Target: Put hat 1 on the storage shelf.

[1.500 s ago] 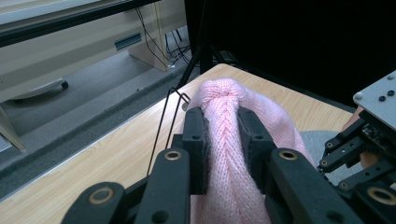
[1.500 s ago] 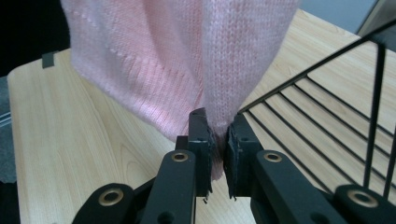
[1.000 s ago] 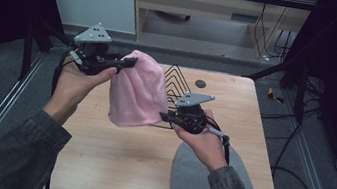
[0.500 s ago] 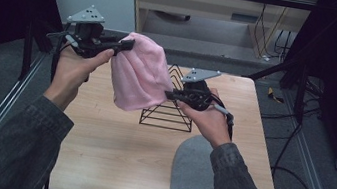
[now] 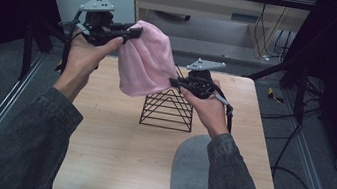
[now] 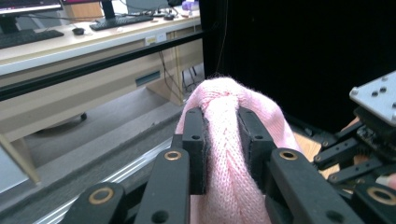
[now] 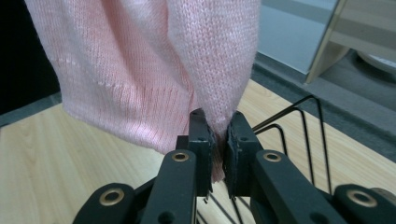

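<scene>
Now both my tongs, left gripper point(image 5: 135, 32) and right gripper point(image 5: 174, 82), clench the pink knit beanie point(image 5: 144, 65), lifted over the wire rack point(image 5: 168, 108); draping remains.

The knit hat point(image 5: 144, 65) is pale pink, the flat hat point(image 5: 191, 167) grey, the wire rack point(image 5: 168, 107) black, the tabletop point(image 5: 114, 137) seemingly light wood-grain.

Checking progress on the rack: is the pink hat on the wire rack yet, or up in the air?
In the air. Both claws, left claw and right claw, grip the pink hat above the wire rack.
</scene>
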Available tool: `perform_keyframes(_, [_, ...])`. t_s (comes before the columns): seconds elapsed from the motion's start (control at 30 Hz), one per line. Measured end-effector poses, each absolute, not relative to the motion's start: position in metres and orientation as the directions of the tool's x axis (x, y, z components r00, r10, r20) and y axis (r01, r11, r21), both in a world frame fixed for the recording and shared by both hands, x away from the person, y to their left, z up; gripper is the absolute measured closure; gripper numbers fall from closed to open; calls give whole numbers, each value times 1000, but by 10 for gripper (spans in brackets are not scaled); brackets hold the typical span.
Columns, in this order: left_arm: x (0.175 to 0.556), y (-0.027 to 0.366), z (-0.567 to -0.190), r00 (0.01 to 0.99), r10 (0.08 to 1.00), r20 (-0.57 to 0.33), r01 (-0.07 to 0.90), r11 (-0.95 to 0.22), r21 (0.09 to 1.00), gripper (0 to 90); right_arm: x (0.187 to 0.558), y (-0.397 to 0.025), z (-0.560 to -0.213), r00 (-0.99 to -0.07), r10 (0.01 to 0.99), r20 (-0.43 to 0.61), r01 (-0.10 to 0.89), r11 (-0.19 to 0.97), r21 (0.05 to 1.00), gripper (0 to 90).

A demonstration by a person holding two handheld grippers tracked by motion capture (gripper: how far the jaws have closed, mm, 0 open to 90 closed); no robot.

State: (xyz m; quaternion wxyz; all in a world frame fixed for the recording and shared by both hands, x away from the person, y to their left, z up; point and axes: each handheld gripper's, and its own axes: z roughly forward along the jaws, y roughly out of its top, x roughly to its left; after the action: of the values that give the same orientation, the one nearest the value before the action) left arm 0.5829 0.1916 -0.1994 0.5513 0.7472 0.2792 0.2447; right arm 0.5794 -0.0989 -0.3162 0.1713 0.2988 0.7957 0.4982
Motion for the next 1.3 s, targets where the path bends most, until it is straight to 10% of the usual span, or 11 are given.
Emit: perform_keyframes(1.3, [608,142,-244,770,634,74,150,-293,944,741,576,-143,-369,-702,712,16,331,307,892,825])
